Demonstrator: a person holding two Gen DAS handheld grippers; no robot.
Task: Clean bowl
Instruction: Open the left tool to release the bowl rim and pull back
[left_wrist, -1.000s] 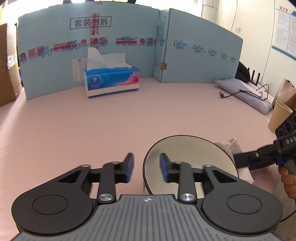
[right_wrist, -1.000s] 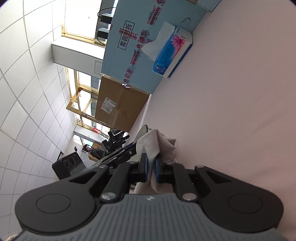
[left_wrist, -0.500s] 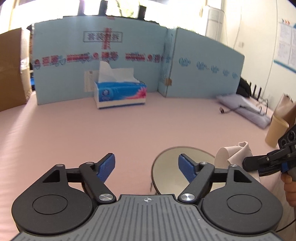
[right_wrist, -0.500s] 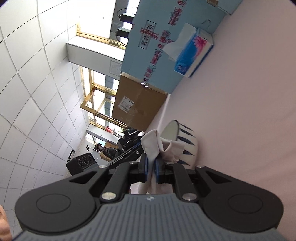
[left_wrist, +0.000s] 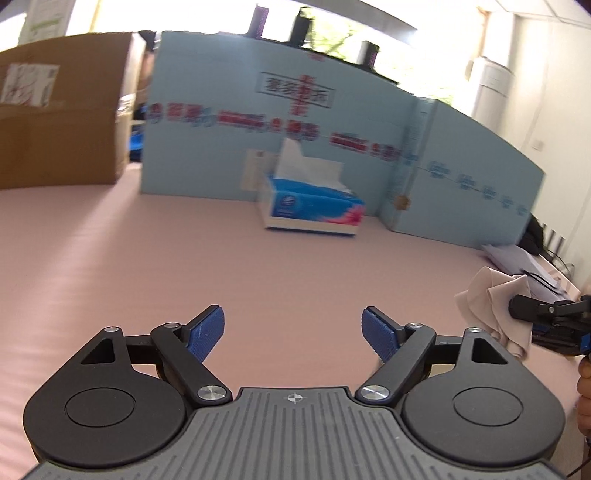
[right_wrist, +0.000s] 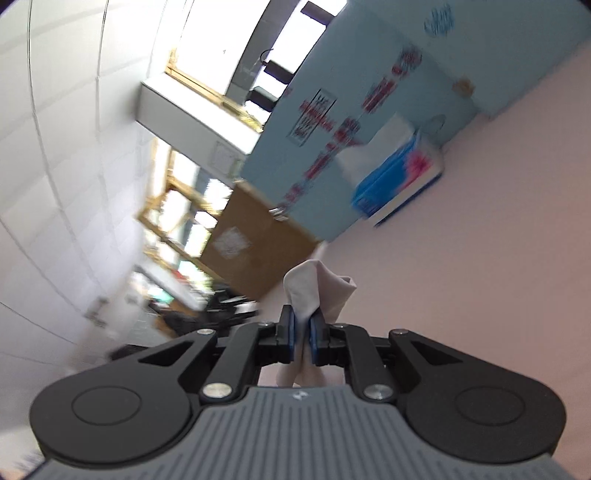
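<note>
My left gripper is wide open and empty above the pink table. My right gripper is shut on a beige cloth that sticks up between its blue pads. The same cloth and the right gripper show at the right edge of the left wrist view, held in the air. The bowl is not in either view now.
A blue tissue box stands at the back of the table in front of a light-blue cardboard screen; it also shows in the right wrist view. A brown carton stands at the back left. A grey pouch with cables lies at the right.
My left gripper opened wide and drew away from the bowl, which has left both views. My right gripper, still shut on the cloth, swung away from the bowl.
</note>
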